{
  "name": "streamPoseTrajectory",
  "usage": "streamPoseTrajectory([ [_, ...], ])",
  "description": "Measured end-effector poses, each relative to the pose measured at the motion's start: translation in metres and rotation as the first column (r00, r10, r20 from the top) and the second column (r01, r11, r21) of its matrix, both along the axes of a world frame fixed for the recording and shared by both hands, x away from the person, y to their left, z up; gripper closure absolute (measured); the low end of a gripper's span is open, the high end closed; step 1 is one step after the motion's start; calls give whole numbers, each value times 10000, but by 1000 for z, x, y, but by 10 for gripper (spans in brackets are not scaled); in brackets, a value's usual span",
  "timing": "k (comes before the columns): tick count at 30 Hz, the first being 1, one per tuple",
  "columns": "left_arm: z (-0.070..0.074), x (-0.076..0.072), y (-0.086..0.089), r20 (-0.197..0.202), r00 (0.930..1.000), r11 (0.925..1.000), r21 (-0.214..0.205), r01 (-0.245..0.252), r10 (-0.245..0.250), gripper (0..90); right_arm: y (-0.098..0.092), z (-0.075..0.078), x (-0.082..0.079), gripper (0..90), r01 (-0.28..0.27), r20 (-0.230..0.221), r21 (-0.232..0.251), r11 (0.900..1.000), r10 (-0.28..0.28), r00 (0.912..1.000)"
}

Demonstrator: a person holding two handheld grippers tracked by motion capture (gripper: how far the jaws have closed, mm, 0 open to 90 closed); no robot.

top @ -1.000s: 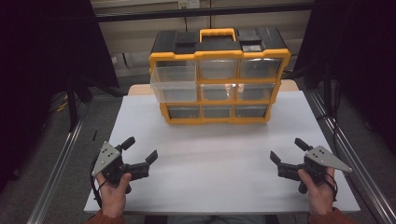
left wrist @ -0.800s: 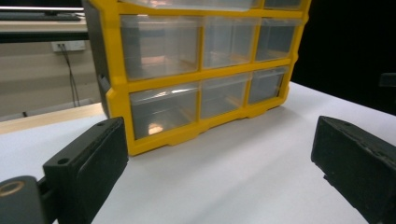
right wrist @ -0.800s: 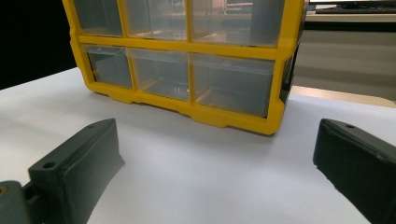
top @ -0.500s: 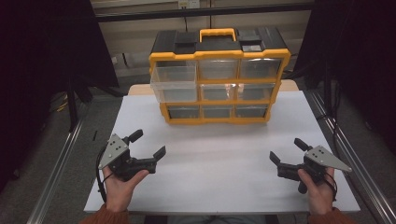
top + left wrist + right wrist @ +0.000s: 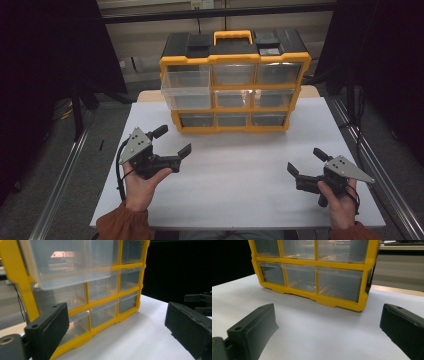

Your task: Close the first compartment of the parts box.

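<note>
Your left gripper (image 5: 172, 141) is hovering jaws spread, empty, near the yellow drawer organizer (image 5: 234, 82) at the white table's (image 5: 235, 190) far edge, whose top-left drawer (image 5: 186, 89) is sticking out. Your right gripper (image 5: 305, 165) is gaping too, low at the right, well apart.

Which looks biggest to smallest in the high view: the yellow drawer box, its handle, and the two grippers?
1. Yellow drawer box, by far.
2. Left gripper and right gripper: they look about alike, so no ranking.
3. Handle, smallest.
</note>
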State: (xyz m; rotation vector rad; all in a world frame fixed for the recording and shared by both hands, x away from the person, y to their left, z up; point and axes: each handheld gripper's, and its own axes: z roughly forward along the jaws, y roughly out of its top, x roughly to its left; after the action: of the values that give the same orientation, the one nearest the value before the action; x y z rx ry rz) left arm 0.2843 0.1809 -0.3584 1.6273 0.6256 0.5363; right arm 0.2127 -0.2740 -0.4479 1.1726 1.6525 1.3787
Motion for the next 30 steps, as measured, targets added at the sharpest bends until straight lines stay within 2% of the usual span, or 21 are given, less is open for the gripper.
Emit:
streamPoseTrajectory([
  [1, 1, 1, -2, -31, 10000, 9999, -142, -19, 19, 71, 0, 0, 0, 4, -2, 4, 0, 10000, 2, 10000],
  [4, 2, 4, -4, -18, 9999, 9998, -141, 147, -148, 133, 0, 0, 0, 4, 12, -25, -9, 10000, -12, 10000],
  [5, 2, 4, -4, 78, 9998, 9994, -297, 160, -158, 146, 0, 0, -1, 3, 0, -47, 6, 10000, 0, 10000],
  [10, 0, 1, -5, 154, 9996, 9990, -372, 258, -252, 241, 1, 1, -1, 4, -44, -37, -21, 10000, 43, 10000],
  [13, 3, -1, -3, 337, 9988, 9992, -161, 364, -359, 276, 3, 2, -2, 3, -65, 6, -19, 10000, 65, 10000],
  [14, 4, -2, -3, 452, 9985, 9993, -224, 310, -299, 326, 3, 1, -2, 3, -85, 19, -63, 9999, 85, 10000],
  [23, 13, -1, 5, 521, 9979, 9979, -511, 399, -373, 471, 3, 2, -2, 3, -94, -12, -54, 9999, 94, 10000],
  [26, 15, 0, 4, 625, 9967, 9977, -407, 535, -509, 575, 3, 2, -2, 3, -132, 20, -31, 9999, 132, 9999],
  [27, 16, 0, 3, 660, 9954, 9970, -315, 710, -688, 626, 4, 2, -2, 2, -144, 43, -32, 9999, 144, 9999],
  [30, 17, 0, 1, 680, 9944, 9961, -275, 834, -814, 674, 4, 2, -2, 1, -179, 66, -5, 9998, 179, 9998],
])
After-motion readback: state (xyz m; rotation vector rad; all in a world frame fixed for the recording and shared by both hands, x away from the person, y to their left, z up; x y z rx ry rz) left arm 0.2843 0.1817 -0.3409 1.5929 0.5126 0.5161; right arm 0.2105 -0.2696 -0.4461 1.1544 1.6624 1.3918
